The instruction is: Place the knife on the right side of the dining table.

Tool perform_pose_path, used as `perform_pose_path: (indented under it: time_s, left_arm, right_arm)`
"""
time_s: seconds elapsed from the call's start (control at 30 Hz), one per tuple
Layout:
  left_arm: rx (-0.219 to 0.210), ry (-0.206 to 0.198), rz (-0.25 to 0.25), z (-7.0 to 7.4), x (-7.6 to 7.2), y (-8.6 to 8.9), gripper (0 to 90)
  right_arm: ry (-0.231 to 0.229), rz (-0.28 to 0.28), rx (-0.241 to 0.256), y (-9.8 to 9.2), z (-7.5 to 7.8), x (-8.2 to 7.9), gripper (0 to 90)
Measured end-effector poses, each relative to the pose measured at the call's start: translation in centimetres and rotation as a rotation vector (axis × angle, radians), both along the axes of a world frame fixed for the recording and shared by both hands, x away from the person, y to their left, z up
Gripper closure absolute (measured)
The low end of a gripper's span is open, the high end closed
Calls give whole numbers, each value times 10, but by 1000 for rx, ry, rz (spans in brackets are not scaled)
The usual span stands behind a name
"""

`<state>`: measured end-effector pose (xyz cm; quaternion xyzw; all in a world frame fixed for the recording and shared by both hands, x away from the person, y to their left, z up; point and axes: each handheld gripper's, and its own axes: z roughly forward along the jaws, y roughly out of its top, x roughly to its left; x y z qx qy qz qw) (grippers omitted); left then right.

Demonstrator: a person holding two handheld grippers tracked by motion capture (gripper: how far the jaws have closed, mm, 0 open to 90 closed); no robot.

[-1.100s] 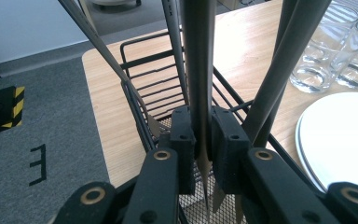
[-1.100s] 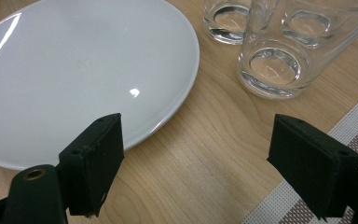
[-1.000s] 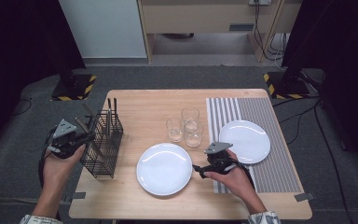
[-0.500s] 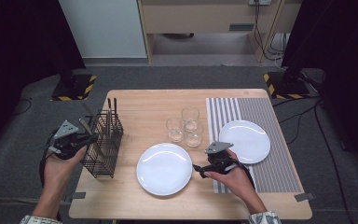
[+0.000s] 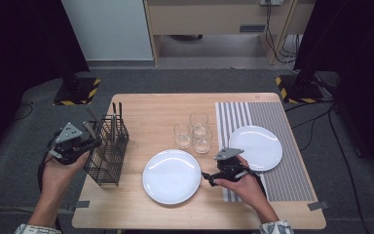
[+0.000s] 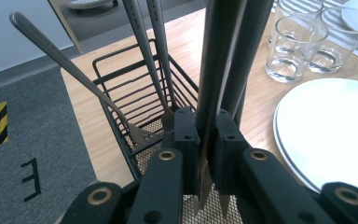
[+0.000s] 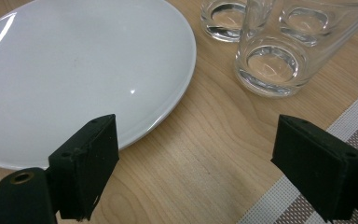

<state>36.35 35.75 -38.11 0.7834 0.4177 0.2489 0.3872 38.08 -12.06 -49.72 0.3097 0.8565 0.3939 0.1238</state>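
High view looks down on a wood table (image 5: 146, 105). At the left side stands a black wire basket (image 5: 108, 151) with cutlery poking up out of it. The left gripper (image 5: 85, 141) is right beside the basket, at its left edge, held in the person's left hand (image 5: 61, 168). In the left gripper view its two black jaws are squeezed close on two dark handles (image 6: 223, 56) that go up past the top of the picture. Thin metal tips show under the jaws, maybe knife blades, but it is hard to tell. Beside them in the basket stand a fork (image 6: 81, 79) that leans to the left and two more thin handles (image 6: 151, 51) that stand nearly straight. A white plate (image 5: 172, 175) lies on the bare wood near the front, between the basket and the right gripper (image 5: 209, 176). The right gripper sits low, just beside the plate's right edge. In the right gripper view its jaws stand wide apart and hold nothing, with bare wood between them, and the plate's rim (image 7: 168, 109) is next to one jaw. Three glasses (image 5: 195, 131) stand close together behind the plate. A second plate (image 5: 255, 146) lies on a striped mat (image 5: 272, 112) at the right.
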Motion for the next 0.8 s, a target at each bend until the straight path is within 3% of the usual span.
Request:
perform_pose_path:
  time_s: [0.07,0.13,0.3,0.57,0.8]
  left_arm:
    - [-11,-7,-15,4,-2,-1,825]
    - [16,-12,-26,8,-3,-2,825]
    - [16,-6,-53,14,0,0,825]
    - [53,1,-87,18,4,2,825]
    - [54,-17,-113,26,4,-2,824]
  right_arm:
    - [3,3,-1,0,0,0,121]
    - [0,10,0,1,0,0,107]
    - [-9,32,-1,3,-2,-1,79]
    - [-2,13,-20,4,-6,0,84]
    - [-10,18,-20,2,-6,0,93]
